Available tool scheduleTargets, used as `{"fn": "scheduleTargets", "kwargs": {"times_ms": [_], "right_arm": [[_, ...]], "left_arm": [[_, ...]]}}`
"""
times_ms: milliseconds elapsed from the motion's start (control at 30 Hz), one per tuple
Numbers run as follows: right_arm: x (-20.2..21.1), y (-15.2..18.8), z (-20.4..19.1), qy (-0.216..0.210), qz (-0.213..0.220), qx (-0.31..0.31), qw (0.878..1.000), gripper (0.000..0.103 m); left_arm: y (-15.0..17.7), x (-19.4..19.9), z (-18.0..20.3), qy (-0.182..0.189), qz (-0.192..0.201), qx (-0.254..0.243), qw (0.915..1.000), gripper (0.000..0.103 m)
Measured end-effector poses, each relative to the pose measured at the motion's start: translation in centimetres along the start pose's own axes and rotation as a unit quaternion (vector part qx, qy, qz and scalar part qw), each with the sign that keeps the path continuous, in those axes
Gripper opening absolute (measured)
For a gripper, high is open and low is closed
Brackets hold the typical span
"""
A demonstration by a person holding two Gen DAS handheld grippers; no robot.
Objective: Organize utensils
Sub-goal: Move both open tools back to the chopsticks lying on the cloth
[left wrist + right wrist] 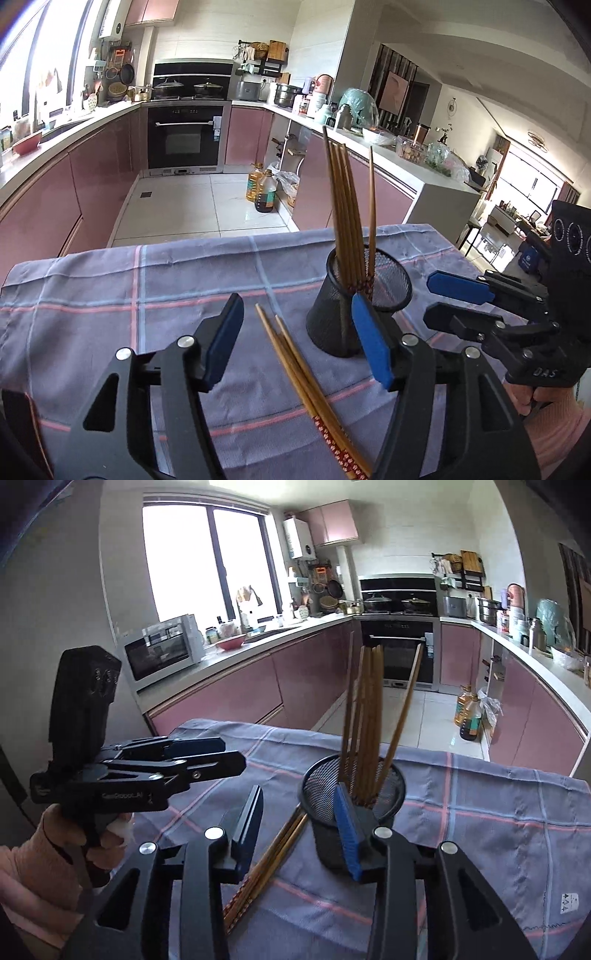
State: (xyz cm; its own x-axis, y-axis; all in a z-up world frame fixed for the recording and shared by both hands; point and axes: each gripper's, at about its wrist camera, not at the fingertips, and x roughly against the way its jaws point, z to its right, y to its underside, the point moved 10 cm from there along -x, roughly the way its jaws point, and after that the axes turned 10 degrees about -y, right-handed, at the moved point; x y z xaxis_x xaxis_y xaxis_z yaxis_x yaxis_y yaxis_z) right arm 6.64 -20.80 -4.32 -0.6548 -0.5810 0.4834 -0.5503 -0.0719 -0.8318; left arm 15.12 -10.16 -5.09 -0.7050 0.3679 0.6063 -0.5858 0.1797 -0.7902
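Note:
A black mesh cup [354,314] stands on the checked cloth [147,295] and holds several wooden chopsticks [347,206] upright. A few loose chopsticks [303,373] lie flat on the cloth just left of the cup. My left gripper [299,339] is open and empty, its fingers either side of the loose chopsticks, close above them. My right gripper [443,299] is open and empty to the right of the cup. In the right wrist view the cup [351,812] sits by the right finger, the loose chopsticks [273,853] lie between my right gripper's [299,823] fingers, and the left gripper [229,753] hovers at left.
The cloth covers a small table whose far edge [184,243] drops to the kitchen floor. Oil bottles [262,188] stand on the floor beyond. Counters with pink cabinets run along both sides; an oven [184,136] is at the back.

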Motion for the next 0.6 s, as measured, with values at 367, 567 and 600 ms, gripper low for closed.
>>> {"fn": "scheduleTargets", "kwargs": {"times_ms": [367, 567, 600], "right_arm": [[-4.3, 7.2, 0.5, -0.002, -0.09, -0.068, 0.994, 0.038], [-4.6, 8.4, 1.5, 0.009, -0.098, -0.098, 0.99, 0.038], [-4.6, 8.5, 1.6, 0.01, -0.098, -0.101, 0.99, 0.038]], "left_arm": [[9.3, -2.5, -0.5, -0.016, -0.096, -0.014, 0.9952, 0.061], [11.2, -3.7, 0.8, -0.013, -0.121, -0.032, 0.9921, 0.061], [11.3, -3.9, 0.9, -0.014, -0.124, -0.035, 0.9916, 0.061]]}}
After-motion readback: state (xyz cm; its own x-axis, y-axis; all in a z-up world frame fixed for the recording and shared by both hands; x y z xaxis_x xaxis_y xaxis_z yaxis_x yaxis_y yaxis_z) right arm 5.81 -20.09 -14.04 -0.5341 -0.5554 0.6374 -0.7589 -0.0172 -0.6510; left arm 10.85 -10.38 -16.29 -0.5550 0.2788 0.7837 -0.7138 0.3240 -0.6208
